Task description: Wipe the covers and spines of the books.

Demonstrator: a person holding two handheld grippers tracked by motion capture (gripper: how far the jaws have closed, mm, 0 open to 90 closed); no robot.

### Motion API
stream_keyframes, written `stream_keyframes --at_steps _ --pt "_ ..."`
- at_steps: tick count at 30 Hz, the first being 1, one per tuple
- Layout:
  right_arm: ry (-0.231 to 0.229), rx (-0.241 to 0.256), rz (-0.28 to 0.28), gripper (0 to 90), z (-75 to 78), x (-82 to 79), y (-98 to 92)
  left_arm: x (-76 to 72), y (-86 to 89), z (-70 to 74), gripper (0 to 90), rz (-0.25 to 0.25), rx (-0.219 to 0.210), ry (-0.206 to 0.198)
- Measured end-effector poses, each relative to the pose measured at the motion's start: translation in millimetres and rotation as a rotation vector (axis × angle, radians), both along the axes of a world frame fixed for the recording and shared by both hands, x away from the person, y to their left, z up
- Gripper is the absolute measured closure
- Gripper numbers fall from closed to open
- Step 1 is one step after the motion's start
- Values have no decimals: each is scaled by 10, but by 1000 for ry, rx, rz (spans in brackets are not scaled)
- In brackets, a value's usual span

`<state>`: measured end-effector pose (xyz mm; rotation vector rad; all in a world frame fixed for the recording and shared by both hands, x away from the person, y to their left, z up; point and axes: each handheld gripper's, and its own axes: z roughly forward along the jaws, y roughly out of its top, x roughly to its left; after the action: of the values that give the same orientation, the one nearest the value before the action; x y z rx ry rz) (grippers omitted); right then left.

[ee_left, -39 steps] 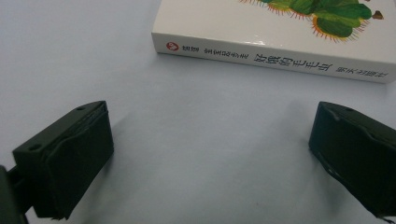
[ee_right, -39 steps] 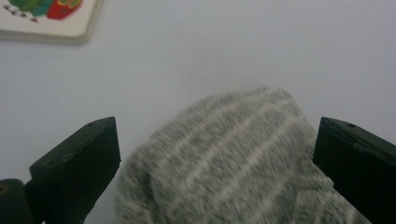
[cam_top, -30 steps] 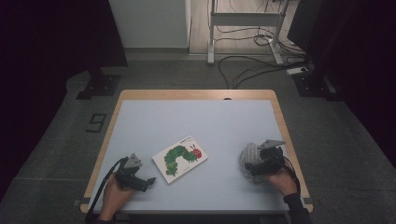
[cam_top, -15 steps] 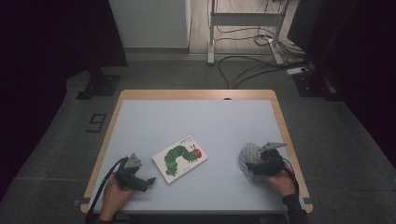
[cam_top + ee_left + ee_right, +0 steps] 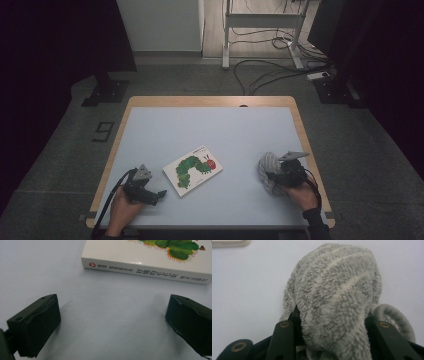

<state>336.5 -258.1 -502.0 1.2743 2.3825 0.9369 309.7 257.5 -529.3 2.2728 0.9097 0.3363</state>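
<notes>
A white picture book (image 5: pixel 192 170) with a green caterpillar on its cover lies flat near the table's front, left of centre. My left gripper (image 5: pixel 159 194) rests on the table just left of the book, pointing at it. In the left gripper view its jaws stand wide apart (image 5: pixel 112 315) with bare table between them, and the book's printed spine (image 5: pixel 147 270) lies a short way ahead. My right gripper (image 5: pixel 279 175) sits at the front right, shut on a fluffy grey cloth (image 5: pixel 267 167). The cloth (image 5: pixel 337 290) bulges up between the black jaws (image 5: pixel 334 337).
The pale blue table top (image 5: pixel 210 130) has a wooden rim (image 5: pixel 305 135). Beyond it stand a metal frame (image 5: pixel 260 20), floor cables (image 5: pixel 265 65) and dark stands. The book's corner (image 5: pixel 229 242) shows at the top left of the right gripper view.
The right hand with the cloth has shifted very slightly toward the near edge. The left gripper and the book have not moved.
</notes>
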Motion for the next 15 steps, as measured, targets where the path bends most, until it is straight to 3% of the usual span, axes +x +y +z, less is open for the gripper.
stream_keyframes --at_steps 9,15 --pt "-42 35 9 551 237 5 -28 0 0 0 0 0 1 -1" --pt "-63 33 25 551 343 37 24 0 0 0 0 0 0 0"
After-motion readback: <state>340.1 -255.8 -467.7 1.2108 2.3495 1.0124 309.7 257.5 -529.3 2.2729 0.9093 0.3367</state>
